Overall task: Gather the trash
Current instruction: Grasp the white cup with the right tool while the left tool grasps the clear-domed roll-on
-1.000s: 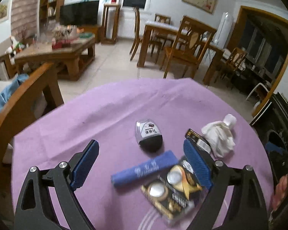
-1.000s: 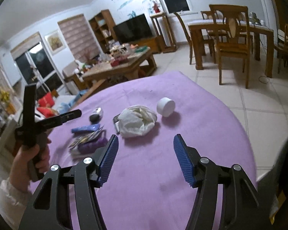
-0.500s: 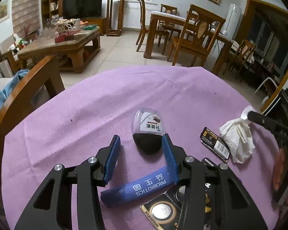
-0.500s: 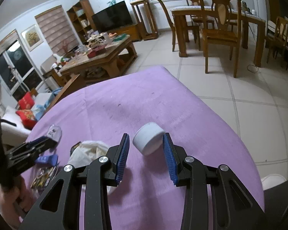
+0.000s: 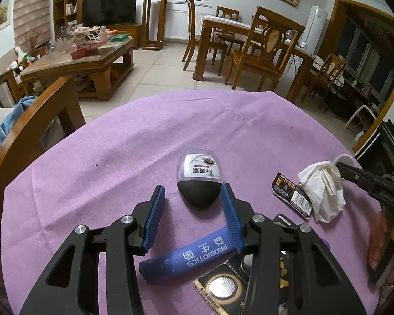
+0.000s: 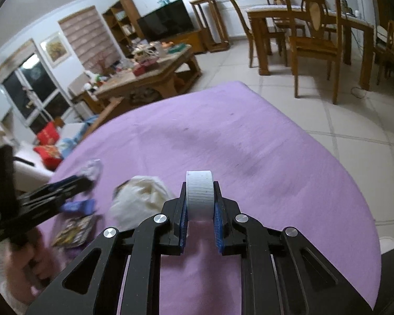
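Note:
Trash lies on a round table with a purple cloth (image 5: 123, 157). In the left wrist view my left gripper (image 5: 193, 202) is open, its blue pads on either side of the black end of a small clear-and-black egg-shaped box (image 5: 200, 179), not touching it. Below lie a blue PROBIOTICS sachet (image 5: 189, 257), a battery card (image 5: 223, 286), a black wrapper (image 5: 293, 195) and a crumpled white tissue (image 5: 323, 187). In the right wrist view my right gripper (image 6: 200, 195) is shut on a white ribbed cap (image 6: 200, 191), beside the tissue (image 6: 141, 199).
A wooden chair back (image 5: 26, 136) stands at the table's left edge. Beyond the table are a coffee table (image 5: 84, 60) and a dining set (image 5: 257, 44) on the tiled floor. The table's right edge (image 6: 354, 178) drops to the floor.
My right gripper has closed on the white cap. My left gripper narrowed from wide open and moved forward to the egg-shaped box, then held there.

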Demonstrator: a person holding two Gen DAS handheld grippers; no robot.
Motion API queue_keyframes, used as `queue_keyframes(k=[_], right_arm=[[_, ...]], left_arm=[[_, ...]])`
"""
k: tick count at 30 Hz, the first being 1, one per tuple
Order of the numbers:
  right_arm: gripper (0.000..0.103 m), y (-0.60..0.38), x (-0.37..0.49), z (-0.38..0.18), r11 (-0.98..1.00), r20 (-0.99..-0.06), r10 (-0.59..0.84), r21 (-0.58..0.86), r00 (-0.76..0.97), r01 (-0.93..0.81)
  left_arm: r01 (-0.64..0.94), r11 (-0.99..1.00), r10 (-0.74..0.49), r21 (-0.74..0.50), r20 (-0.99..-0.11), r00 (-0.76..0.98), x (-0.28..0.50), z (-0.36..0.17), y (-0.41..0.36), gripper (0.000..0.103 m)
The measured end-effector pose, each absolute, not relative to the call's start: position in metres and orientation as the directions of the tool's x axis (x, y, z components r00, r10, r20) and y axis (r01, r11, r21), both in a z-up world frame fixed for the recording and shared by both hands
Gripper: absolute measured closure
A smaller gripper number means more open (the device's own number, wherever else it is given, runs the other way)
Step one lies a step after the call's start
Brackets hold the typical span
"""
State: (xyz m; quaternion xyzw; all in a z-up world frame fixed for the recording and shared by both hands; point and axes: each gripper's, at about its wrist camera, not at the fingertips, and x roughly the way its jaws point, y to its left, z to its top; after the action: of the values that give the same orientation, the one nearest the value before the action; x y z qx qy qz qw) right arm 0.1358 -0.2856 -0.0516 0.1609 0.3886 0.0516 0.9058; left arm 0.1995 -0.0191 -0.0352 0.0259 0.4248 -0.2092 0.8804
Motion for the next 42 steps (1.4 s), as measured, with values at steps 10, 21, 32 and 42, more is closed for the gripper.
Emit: queue_keyframes(k=[10, 21, 32, 42], right_arm=[[0.086, -0.285, 0.069, -0.028, 0.919, -0.562, 0.292, 0.39, 0.774, -0.063], [0.086, -0.295, 0.062, -0.029, 0.901, -0.519, 0.292, 0.432, 0.804, -0.048], [0.086, -0.318, 0.047, -0.021, 0.857, -0.412, 0.318, 0.51, 0.854, -0.073], [0.086, -0.316, 0.042, -0.019, 0.849, -0.402, 0.329, 0.522, 0.854, -0.081]], left_arm=[[0.4, 0.91, -0.335, -0.109, -0.763, 0.553, 0.206, -0.035, -0.032, 0.054], [0.401, 0.9, -0.389, -0.172, -0.73, 0.561, 0.199, -0.033, -0.022, 0.065], [0.469, 0.866, -0.459, -0.172, -0.648, 0.608, 0.178, -0.014, -0.029, 0.084], [0.426, 0.897, -0.373, -0.119, -0.72, 0.586, 0.193, -0.024, -0.039, 0.027]])
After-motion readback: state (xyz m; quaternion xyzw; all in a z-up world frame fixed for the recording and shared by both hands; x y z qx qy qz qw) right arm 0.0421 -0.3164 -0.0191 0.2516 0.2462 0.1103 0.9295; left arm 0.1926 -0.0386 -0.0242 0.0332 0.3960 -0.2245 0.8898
